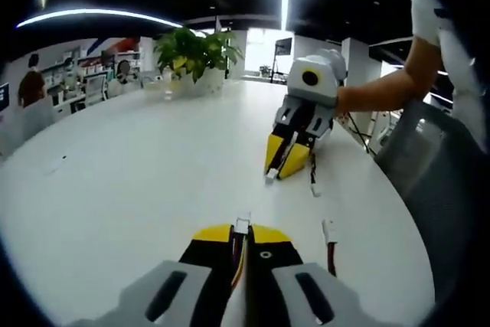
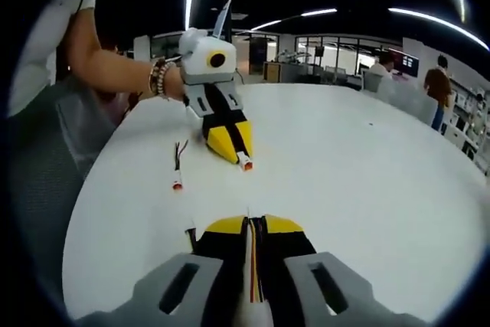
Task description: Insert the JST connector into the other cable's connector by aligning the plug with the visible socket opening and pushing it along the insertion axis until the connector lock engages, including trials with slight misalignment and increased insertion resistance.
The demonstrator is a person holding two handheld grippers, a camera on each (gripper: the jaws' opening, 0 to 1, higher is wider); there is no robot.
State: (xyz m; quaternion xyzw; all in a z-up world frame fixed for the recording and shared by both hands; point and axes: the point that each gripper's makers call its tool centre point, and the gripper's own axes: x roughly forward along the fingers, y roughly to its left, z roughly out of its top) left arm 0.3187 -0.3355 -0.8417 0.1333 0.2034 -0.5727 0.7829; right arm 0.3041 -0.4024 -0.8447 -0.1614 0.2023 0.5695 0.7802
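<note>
So both cables are already picked up and the two halves are facing each other across the white table (image 1: pixel 115 181), which makes sense for a plug-in job. In the left gripper view, the left hand-held gripper (image 1: pixel 242 237) is clenched on a cable, red and yellow wires running down between its jaws, with the white JST connector (image 1: pixel 242 225) poking out just past the yellow tips. Leaving only that short stub sticking out is probably the point: less wire to flex when the push meets resistance.

Across the table, the right hand-held gripper (image 1: pixel 285 165) is tipped down with its tips at or close to the surface, also clamped on a cable, and its little connector end (image 1: pixel 271 177) peeks out at the tip. Its own view shows red and yellow wires (image 2: pixel 253 266) pinched between closed jaws, and the left one opposite with a white and orange connector (image 2: pixel 244 163) at its nose.

A spare cable (image 2: pixel 178 168) lies loose on the table between them, off to the side, not involved as far as I can tell.

The two connectors are well apart, so I'd say mating hasn't started. Next up is lining up the axes, and I can't make out which end is the socket.
</note>
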